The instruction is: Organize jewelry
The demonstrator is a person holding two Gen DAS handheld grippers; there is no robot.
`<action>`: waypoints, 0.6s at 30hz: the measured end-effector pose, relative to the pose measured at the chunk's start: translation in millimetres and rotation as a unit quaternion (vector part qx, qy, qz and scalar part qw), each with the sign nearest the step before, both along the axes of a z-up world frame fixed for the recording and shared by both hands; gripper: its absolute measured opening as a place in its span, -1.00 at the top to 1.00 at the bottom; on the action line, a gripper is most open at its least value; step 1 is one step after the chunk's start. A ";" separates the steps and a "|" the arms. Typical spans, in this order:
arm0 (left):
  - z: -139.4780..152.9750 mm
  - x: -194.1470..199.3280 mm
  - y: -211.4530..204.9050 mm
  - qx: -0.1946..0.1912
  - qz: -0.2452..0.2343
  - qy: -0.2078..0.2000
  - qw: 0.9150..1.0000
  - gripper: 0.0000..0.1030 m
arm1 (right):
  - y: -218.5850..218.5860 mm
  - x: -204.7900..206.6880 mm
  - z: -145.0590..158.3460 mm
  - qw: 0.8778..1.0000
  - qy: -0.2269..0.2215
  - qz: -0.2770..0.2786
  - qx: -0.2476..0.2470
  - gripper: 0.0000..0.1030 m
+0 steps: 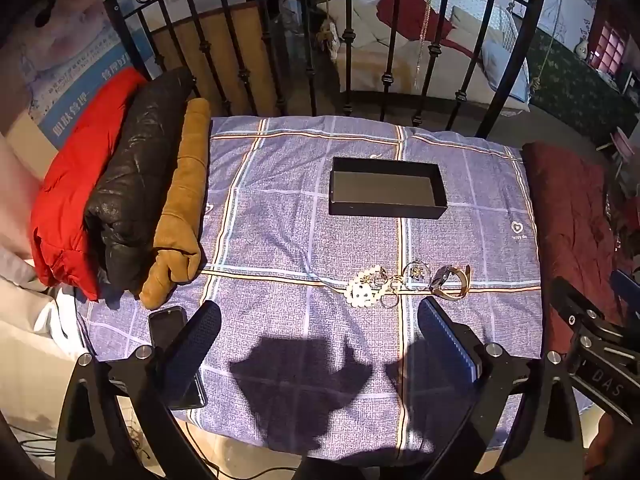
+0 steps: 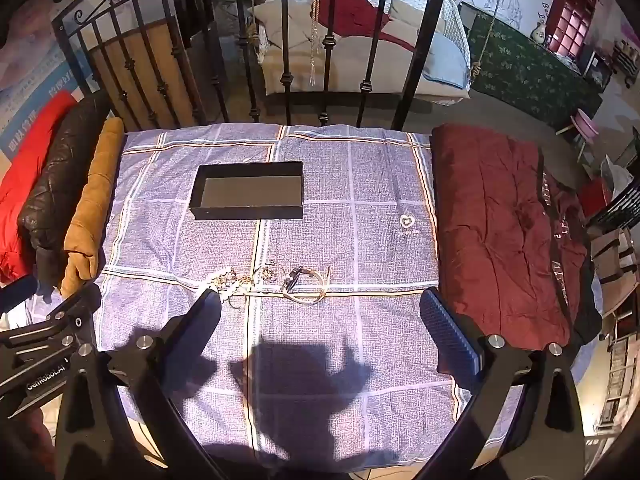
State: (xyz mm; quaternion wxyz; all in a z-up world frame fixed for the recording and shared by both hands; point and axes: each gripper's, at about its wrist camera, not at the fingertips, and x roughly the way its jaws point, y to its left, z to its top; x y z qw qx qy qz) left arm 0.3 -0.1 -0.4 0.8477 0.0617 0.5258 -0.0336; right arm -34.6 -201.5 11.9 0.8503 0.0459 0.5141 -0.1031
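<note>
Both grippers hang spread and empty over the bed: left gripper (image 1: pixel 320 344), right gripper (image 2: pixel 320 332). Just ahead lies 1 jewelry cluster (image 1: pixel 404 284), strung left-to-right, nearer the right gripper's left finger. Beyond the cluster sits 1 open black box (image 1: pixel 386 188), empty.

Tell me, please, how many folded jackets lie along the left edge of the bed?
3, side by side: the red jacket outermost, the black jacket in the middle, the tan jacket next to the blue quilt. Others may be hidden beneath.
</note>
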 end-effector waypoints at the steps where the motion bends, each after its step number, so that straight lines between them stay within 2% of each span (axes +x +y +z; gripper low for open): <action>1: 0.1 -0.1 0.0 0.000 0.000 -0.002 1.000 -0.88 | 0.0 0.4 0.3 1.000 0.000 0.000 -0.002 -0.90; 18: 3.7 3.3 1.3 -0.001 0.004 -0.004 1.000 -0.88 | -0.6 2.4 -1.0 1.000 0.003 -0.001 -0.003 -0.90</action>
